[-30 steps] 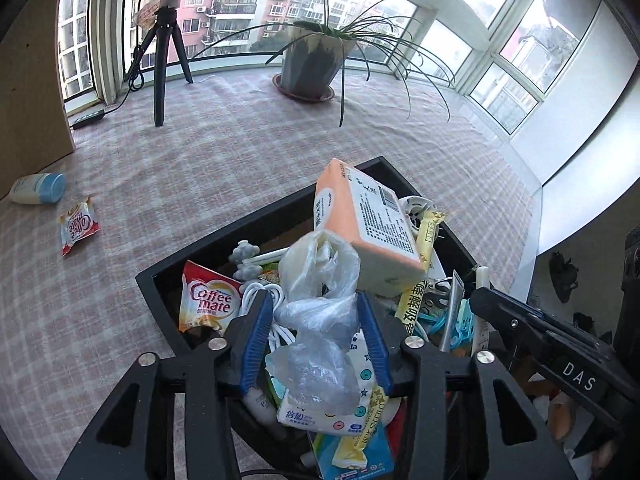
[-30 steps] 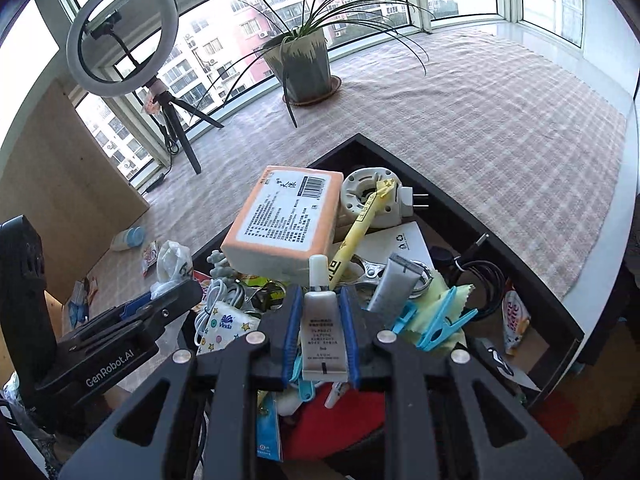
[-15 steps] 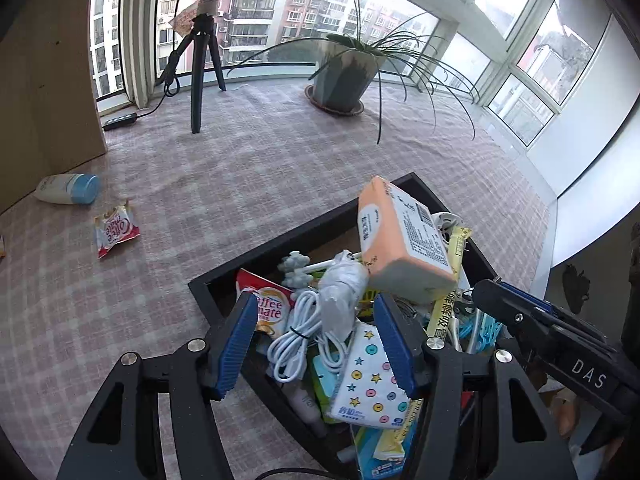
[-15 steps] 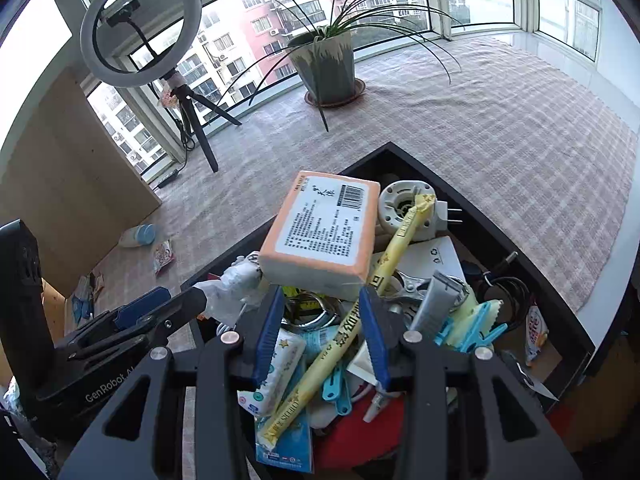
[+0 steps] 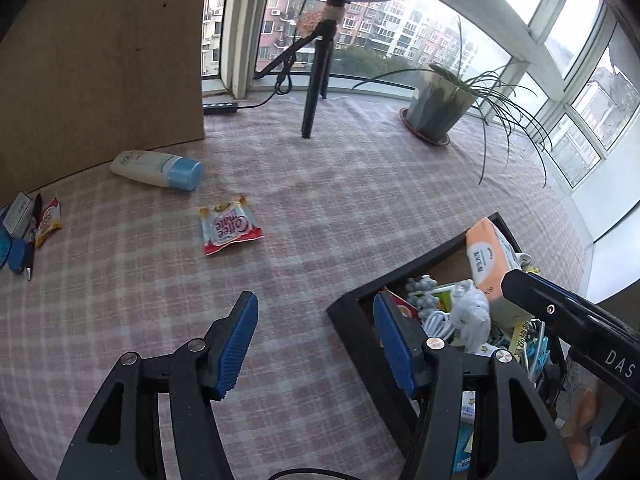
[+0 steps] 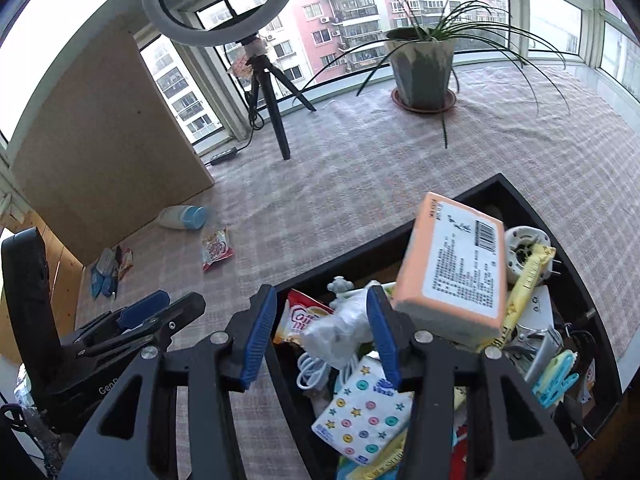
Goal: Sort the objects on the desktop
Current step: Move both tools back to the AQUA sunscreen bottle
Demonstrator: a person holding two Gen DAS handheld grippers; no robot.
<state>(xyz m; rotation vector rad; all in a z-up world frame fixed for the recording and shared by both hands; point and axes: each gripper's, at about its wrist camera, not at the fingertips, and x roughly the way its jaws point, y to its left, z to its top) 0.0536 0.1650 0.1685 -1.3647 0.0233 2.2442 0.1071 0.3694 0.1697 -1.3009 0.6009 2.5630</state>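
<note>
Though bin at lower right already heaped, I judge sorting unfinished: bottle, sachet mid-frame, small clutter at left edge all loose on cloth. My left gripper jaws apart, empty, over cloth. Right gripper jaws apart, empty, over bin corner.

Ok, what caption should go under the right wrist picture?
Right gripper open above a black tray crammed with an orange pack, a Coffee-mate sachet and a crumpled bag.
</note>
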